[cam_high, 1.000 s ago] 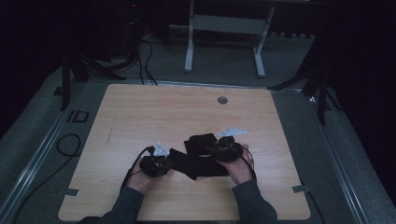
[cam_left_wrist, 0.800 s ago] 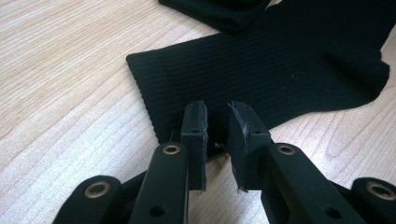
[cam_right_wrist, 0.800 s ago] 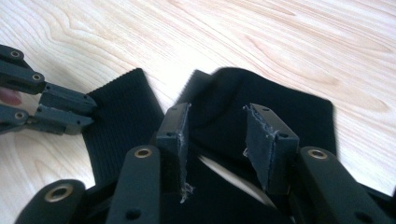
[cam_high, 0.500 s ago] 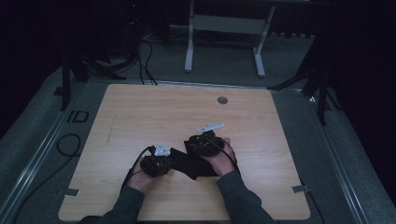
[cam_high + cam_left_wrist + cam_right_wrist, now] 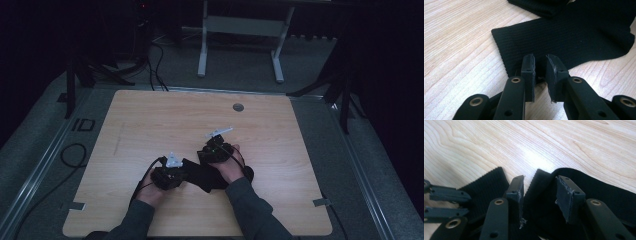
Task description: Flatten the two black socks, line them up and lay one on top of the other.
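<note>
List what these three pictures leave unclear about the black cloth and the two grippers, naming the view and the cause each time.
- Black ribbed cloth: its full shape; left gripper view cuts it at top and right edges.
- Left gripper: whether it pinches the cloth; the edge between its nearly closed pads is hidden by them.
- High view: cloth too dark and small, partly under the right gripper.
- Right gripper: cloth beneath it runs off the bottom edge.

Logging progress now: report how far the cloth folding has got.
Done: part of the black cloth looks doubled over near the right gripper. In hand: the left gripper pinches a cloth edge; the right gripper's jaws stand open over the cloth. Left: the fold is unfinished on the table.
</note>
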### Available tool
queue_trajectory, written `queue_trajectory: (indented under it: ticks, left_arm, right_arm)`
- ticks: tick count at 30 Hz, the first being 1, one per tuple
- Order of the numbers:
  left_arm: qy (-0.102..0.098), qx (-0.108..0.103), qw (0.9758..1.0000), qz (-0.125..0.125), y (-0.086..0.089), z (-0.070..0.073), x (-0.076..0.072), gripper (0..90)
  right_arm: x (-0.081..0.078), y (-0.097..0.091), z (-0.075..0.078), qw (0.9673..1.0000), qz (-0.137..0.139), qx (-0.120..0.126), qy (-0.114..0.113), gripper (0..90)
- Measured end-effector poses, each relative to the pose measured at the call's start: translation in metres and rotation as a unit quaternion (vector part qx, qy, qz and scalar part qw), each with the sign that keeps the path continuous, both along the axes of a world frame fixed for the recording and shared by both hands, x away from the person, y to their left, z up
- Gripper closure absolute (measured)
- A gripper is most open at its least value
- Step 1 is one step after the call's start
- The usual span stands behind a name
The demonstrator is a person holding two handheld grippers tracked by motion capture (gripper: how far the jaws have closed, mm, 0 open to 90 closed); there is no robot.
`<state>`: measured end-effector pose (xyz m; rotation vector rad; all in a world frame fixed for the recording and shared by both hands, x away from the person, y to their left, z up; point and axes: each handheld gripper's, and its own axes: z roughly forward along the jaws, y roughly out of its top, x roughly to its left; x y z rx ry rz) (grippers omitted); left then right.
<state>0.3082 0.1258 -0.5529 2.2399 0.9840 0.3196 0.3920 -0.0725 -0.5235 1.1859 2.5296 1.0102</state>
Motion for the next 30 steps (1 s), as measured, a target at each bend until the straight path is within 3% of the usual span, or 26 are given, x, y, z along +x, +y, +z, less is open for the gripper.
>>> queue_trajectory:
  ticks: [6, 11, 16, 17, 24, 30]
  left_arm:
    - [0.000, -0.001, 1.0000, 0.000, 0.000, 0.000, 0.000, 77.5]
    - [0.001, 0.000, 1.0000, 0.000, 0.000, 0.000, 0.000, 77.4]
    - [0.000, -0.001, 1.0000, -0.001, 0.000, 0.000, 0.000, 77.4]
    - [0.000, -0.001, 1.0000, -0.001, 0.000, 0.000, 0.000, 77.4]
    - [-0.001, 0.000, 1.0000, -0.001, -0.001, 0.000, -0.001, 77.5]
    - [-0.001, -0.001, 1.0000, 0.000, -0.001, 0.000, -0.001, 77.8]
  right_arm:
    - [0.006, -0.002, 0.003, 0.9998, -0.008, 0.011, 0.012, 58.2]
    - [0.008, 0.009, -0.005, 0.9992, -0.007, -0.009, 0.038, 58.2]
    - [0.014, 0.008, -0.011, 0.9978, -0.023, -0.003, 0.062, 84.6]
    - [0.014, 0.007, -0.010, 0.9978, -0.025, -0.002, 0.062, 87.7]
    - [0.008, -0.004, 0.004, 0.9975, -0.026, 0.038, 0.054, 88.4]
    - [-0.005, -0.024, 0.028, 0.9965, -0.035, 0.073, 0.018, 88.4]
